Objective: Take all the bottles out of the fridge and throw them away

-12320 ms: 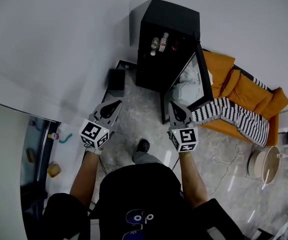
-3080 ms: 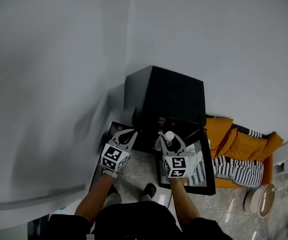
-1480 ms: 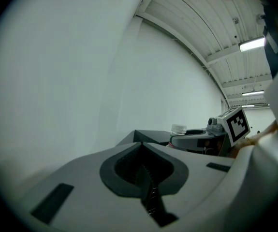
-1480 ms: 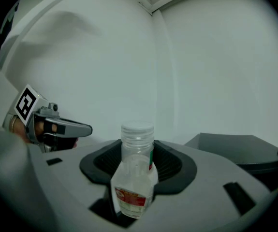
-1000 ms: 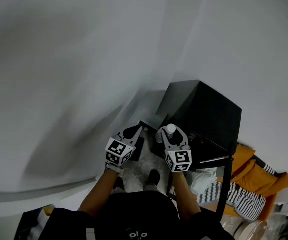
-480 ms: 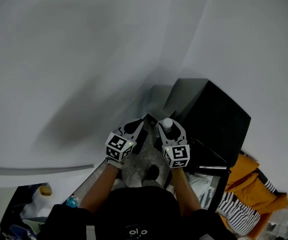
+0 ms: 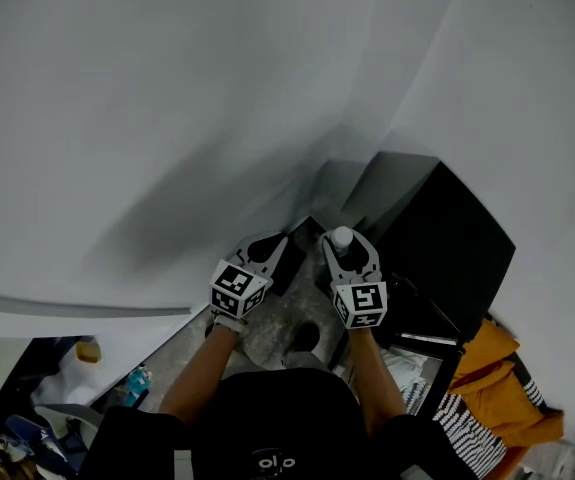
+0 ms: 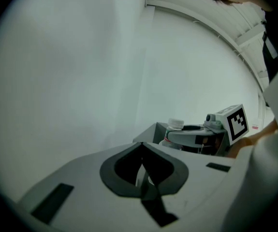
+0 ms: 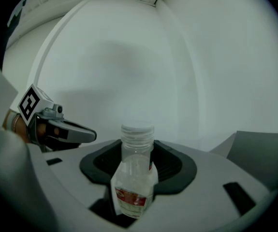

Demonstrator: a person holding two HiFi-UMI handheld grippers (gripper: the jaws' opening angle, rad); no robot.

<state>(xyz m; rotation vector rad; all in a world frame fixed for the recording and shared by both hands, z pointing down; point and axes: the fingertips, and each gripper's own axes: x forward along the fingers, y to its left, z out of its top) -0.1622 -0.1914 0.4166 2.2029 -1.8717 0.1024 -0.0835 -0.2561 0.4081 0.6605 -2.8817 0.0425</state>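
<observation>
A small clear bottle (image 9: 135, 175) with a white cap and a red label stands upright between my right gripper's (image 9: 138, 164) jaws, which are shut on it. In the head view the same bottle (image 7: 342, 238) pokes up from the right gripper (image 7: 346, 248), just left of the black fridge (image 7: 447, 238). My left gripper (image 7: 273, 242) hovers beside it, a little to the left. Its jaws meet with nothing between them, as the left gripper view shows (image 8: 142, 167). That view also catches the bottle's cap (image 8: 176, 123).
A white wall fills the space ahead. An orange cushion (image 7: 487, 363) and striped cloth (image 7: 472, 413) lie right of the fridge. A dark object (image 7: 289, 264) sits on the floor by the left gripper. Clutter, including a blue item (image 7: 135, 382), sits at the lower left.
The head view has swung left, so the fridge has slid rightward in the picture. Both grippers stay side by side, and the right one still holds the bottle.
</observation>
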